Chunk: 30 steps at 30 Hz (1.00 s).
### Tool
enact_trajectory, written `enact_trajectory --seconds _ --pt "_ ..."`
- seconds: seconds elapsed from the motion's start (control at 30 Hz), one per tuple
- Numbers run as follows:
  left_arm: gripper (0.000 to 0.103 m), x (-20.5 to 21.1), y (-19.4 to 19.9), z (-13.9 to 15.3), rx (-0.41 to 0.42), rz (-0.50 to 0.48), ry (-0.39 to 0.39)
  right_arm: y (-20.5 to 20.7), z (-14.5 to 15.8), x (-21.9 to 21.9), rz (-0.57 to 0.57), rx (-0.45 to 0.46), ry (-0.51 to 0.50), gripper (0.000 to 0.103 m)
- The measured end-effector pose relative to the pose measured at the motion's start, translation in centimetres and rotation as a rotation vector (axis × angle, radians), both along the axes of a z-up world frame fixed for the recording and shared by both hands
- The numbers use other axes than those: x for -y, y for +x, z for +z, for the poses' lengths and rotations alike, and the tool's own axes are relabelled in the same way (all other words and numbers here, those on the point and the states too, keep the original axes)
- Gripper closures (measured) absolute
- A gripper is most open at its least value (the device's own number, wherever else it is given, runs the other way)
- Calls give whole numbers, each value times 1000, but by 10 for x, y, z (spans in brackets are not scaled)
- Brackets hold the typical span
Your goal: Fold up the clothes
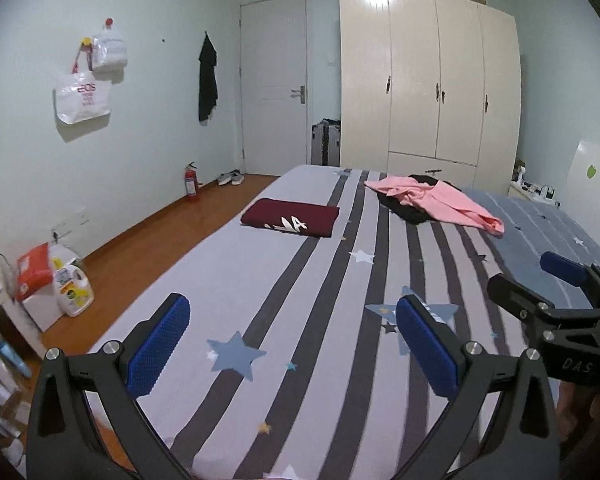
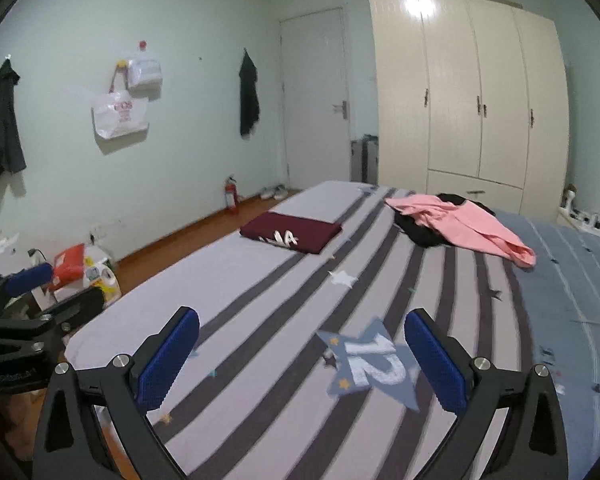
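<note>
Lying on bed: one folded maroon garment.

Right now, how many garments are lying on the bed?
3: a folded maroon shirt at the left edge, a pink top farther right, a black garment under it. More may be hidden beneath.

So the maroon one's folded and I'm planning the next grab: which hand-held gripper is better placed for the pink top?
Probably the right hand-held gripper: the pink top lies toward its side of the bed, and its jaws stand open and empty.
</note>
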<state>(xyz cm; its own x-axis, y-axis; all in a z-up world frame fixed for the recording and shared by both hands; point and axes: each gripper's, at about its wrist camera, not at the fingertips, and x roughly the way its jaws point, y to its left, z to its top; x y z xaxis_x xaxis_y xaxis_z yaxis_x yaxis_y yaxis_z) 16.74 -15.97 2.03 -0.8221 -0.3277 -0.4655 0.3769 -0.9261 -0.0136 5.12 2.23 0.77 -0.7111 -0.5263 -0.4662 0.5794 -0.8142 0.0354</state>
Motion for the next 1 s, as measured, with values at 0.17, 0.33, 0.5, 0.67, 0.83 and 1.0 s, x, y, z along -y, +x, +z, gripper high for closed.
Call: enact_trajectory --seconds 0.17,0.33,0.5,0.67,0.83,1.0 --pt "1 -19 34 36 -19 -6 52 33 42 -28 1 7 -13 1" --pt "1 -40 56 59 -42 -15 50 58 73 -51 -12 -15 -25 1" --pt "1 -53 68 68 -38 -16 42 76 88 -64 -8 -23 -48 1" --pt "1 -58 77 73 -50 -10 32 84 91 -63 0 -27 -41 1" --pt "1 -57 78 75 -54 -3 38 86 92 -59 6 -24 -42 1" --pt "1 -56 79 76 -53 4 23 86 89 -56 12 -23 -40 1"
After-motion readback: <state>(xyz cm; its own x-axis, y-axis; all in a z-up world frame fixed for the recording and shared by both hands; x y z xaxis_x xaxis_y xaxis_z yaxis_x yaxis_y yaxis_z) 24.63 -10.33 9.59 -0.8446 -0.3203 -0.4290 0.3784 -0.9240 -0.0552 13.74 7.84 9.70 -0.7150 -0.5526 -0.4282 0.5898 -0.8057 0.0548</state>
